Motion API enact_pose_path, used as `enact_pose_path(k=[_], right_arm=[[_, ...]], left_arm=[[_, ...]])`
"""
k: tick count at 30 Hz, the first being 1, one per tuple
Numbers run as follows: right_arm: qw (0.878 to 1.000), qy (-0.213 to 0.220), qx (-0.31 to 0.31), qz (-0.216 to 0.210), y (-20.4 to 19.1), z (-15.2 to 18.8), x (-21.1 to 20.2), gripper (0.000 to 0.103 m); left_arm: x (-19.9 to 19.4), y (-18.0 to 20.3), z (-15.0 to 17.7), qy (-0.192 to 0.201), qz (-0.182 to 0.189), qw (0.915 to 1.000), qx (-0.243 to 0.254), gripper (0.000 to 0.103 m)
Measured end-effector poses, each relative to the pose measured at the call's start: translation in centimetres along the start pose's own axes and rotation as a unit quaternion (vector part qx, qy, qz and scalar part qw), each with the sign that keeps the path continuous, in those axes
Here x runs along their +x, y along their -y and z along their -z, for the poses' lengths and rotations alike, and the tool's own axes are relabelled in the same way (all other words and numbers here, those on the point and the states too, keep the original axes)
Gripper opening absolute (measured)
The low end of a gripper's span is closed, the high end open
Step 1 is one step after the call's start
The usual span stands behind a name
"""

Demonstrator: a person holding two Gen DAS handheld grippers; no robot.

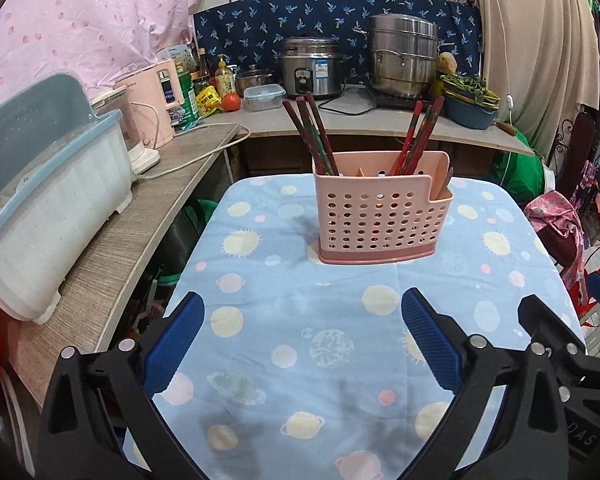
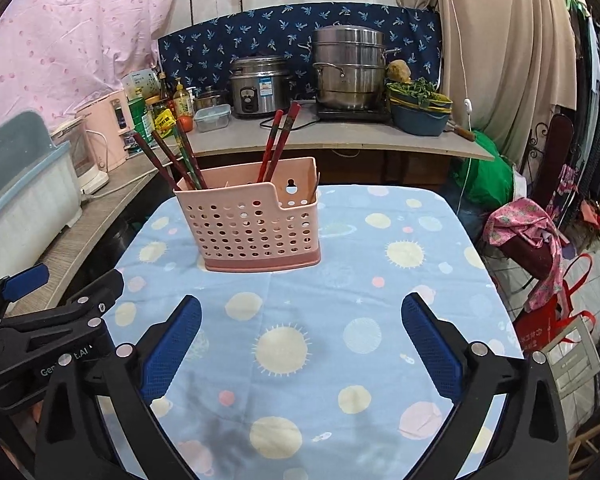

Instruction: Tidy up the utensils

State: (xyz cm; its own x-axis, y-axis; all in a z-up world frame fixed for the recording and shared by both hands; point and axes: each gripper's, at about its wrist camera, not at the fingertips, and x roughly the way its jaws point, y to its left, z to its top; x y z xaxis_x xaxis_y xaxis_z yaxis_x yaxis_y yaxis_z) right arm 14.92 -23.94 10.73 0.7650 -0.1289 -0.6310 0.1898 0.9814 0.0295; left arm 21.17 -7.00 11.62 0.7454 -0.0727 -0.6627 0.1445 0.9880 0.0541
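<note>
Nearest in the left wrist view, the left hand-held gripper (image 1: 302,338) hangs over the blue planet-print cloth of the surface (image 1: 284,320), its blue pads spread wide with nothing between them. The right wrist view shows the right hand-held gripper (image 2: 301,338) likewise wide and empty above the same cloth (image 2: 340,280). Each camera catches the other tool at its edge: the right one at the lower right of the left view, the left one at the lower left of the right view.

Past the fingertips, toward the far edge of the cloth, stands the pink perforated utensil holder (image 1: 380,216) (image 2: 256,228). Red chopsticks (image 1: 316,136) (image 2: 168,156) lean out of its left end, and another bundle (image 1: 418,136) (image 2: 278,140) rises nearer the right. Only the right view shows the keyhole slot in the holder's back wall.

Farther off, a counter carries a rice cooker (image 1: 310,66) (image 2: 258,84) and a stacked steel steamer (image 1: 404,56) (image 2: 350,68).
</note>
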Motion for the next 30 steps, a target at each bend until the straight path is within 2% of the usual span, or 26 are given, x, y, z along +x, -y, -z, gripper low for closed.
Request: enact_pose_path(k=[30], right_arm=[[1.000,-0.019,0.008,-0.002,0.0,0.7,1.8,0.097]], left_arm=[[1.5,-0.2,0.5,-0.016,-0.017,0.9997,0.002,0.096]])
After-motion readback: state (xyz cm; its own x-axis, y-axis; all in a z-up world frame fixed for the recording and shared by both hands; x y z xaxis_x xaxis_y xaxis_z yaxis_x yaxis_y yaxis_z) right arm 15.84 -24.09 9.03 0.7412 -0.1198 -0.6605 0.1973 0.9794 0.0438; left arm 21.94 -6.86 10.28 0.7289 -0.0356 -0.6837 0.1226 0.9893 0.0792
